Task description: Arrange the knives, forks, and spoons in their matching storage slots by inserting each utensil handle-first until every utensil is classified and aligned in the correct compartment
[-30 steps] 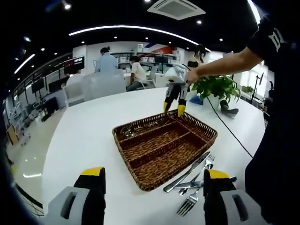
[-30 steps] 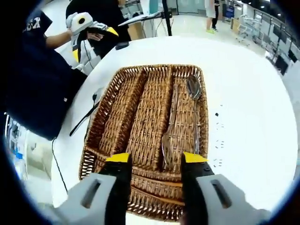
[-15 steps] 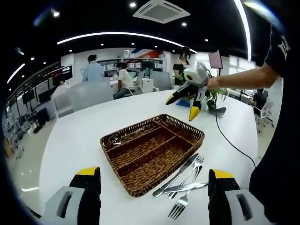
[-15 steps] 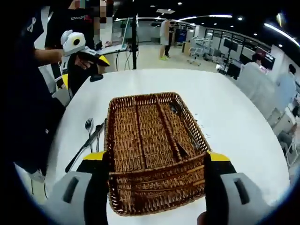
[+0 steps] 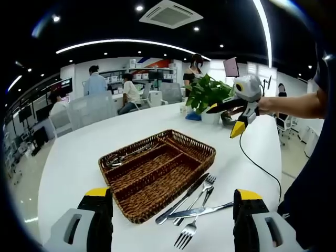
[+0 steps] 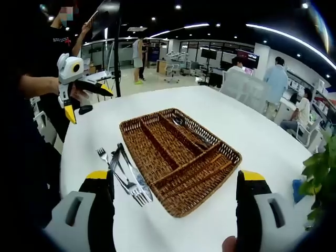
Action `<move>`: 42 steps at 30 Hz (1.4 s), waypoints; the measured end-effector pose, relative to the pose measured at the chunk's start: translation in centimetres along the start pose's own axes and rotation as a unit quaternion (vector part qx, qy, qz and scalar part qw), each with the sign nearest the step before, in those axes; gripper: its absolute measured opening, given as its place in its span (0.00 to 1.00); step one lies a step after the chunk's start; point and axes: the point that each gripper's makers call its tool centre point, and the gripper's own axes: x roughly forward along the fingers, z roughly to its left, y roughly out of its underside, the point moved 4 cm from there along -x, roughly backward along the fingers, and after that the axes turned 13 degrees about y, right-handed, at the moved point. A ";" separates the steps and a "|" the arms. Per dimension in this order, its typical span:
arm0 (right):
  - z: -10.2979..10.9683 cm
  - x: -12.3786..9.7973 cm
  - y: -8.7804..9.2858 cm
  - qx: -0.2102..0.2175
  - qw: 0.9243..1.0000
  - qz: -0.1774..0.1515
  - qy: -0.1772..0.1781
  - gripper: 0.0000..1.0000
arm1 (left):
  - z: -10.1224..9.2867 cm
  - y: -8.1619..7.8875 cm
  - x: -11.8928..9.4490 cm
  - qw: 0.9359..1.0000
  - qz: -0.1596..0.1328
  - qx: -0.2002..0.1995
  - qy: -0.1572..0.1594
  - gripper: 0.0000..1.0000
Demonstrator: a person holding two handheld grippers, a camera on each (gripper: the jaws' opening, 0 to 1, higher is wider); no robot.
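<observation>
- The left gripper (image 5: 170,223) is held with its jaws spread wide and nothing between them; the right gripper (image 6: 176,207) is likewise wide open and empty, raised above the white table (image 6: 220,105).
- A wicker cutlery tray (image 6: 178,152) lies on the table, divided into long compartments with a short cross slot at one end; in one outer compartment a spoon (image 6: 178,121) and what appears to be further cutlery (image 5: 128,155) are already laid.
- Just beside the tray's opposite long side a loose cluster lies on the bare table: two forks (image 5: 191,223) and two knives (image 5: 181,199), partly crossed and touching one another.
- These pieces are judged to be stiff polished metal, light, thin and slippery; lying flat, they offer little for jaws to get under.
- A hold across the narrow handle near its middle is judged best, so the piece does not swing; the topmost knife (image 5: 202,211) would be lifted first, since it crosses the others.
- A pinch too near the tines or blade would probably let the handle droop.
</observation>
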 end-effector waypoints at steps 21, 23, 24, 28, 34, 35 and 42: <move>4.1 -7.9 2.6 0.072 0.997 -0.007 0.038 0.99 | -4.6 1.3 -1.2 1.000 0.008 -0.007 -0.006 1.00; 4.2 -8.0 2.3 0.093 0.995 -0.015 0.035 0.99 | -4.7 1.4 -1.3 1.000 0.007 -0.010 -0.007 1.00; 4.2 -8.0 2.0 0.104 0.994 -0.022 0.034 0.99 | -4.8 1.5 -1.3 1.000 0.008 -0.012 -0.005 1.00; 4.5 -8.1 1.9 0.104 0.994 -0.021 0.034 0.99 | -5.4 1.7 -1.3 1.000 0.012 -0.011 -0.004 1.00; 4.6 -8.5 2.2 0.101 0.993 -0.023 0.049 0.95 | -6.0 1.6 -1.4 1.000 0.004 -0.009 -0.002 1.00; 4.6 -8.6 2.2 0.101 0.993 -0.027 0.052 0.93 | -6.1 1.6 -1.4 1.000 0.005 -0.008 -0.002 1.00; 5.4 -8.9 2.6 0.092 0.995 -0.014 0.042 0.94 | -6.1 1.8 -1.3 1.000 0.011 -0.005 0.005 1.00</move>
